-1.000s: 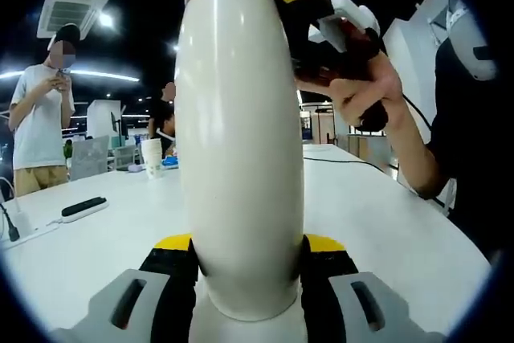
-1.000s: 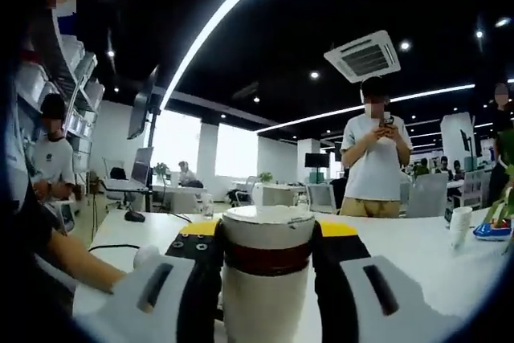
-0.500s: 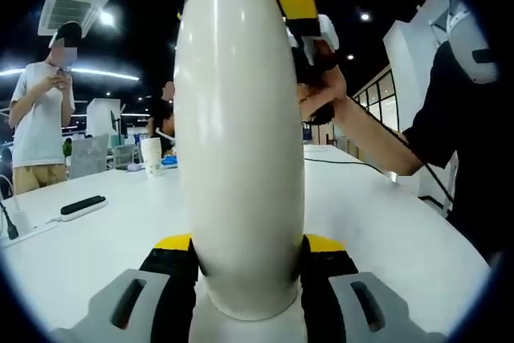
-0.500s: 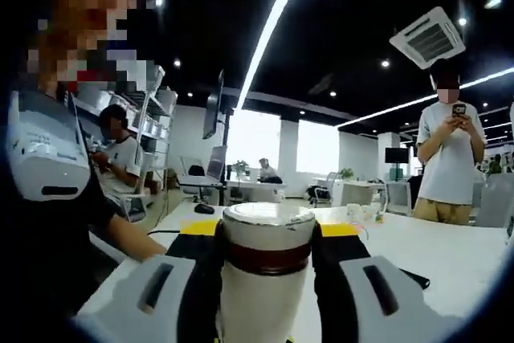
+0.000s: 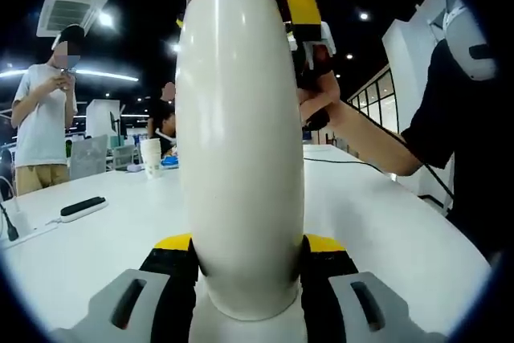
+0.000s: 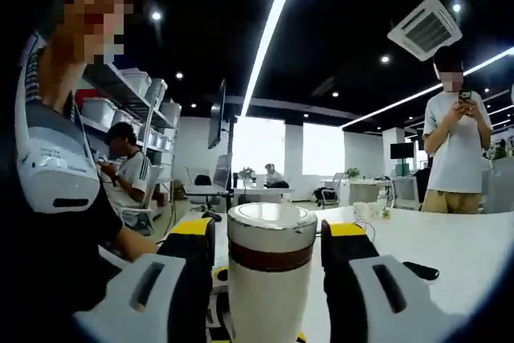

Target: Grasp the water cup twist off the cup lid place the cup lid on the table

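Left tool [image 5: 245, 251]: jaws clamped on the cup [image 5: 241, 150] body, upright between them.
Right tool [image 6: 269, 234]: jaws straddle the lid [image 6: 270, 234], gaps visible either side.
Desk [image 5: 96, 247]: under both.

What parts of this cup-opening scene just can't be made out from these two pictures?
- Left gripper view: the lid's top is cut off by the upper edge; the cup hides the table behind it.
- Right gripper view: the cup's base is cut off below; whether the right tongs still pinch the lid is unclear.
- The small dark object on the table is too small to identify.
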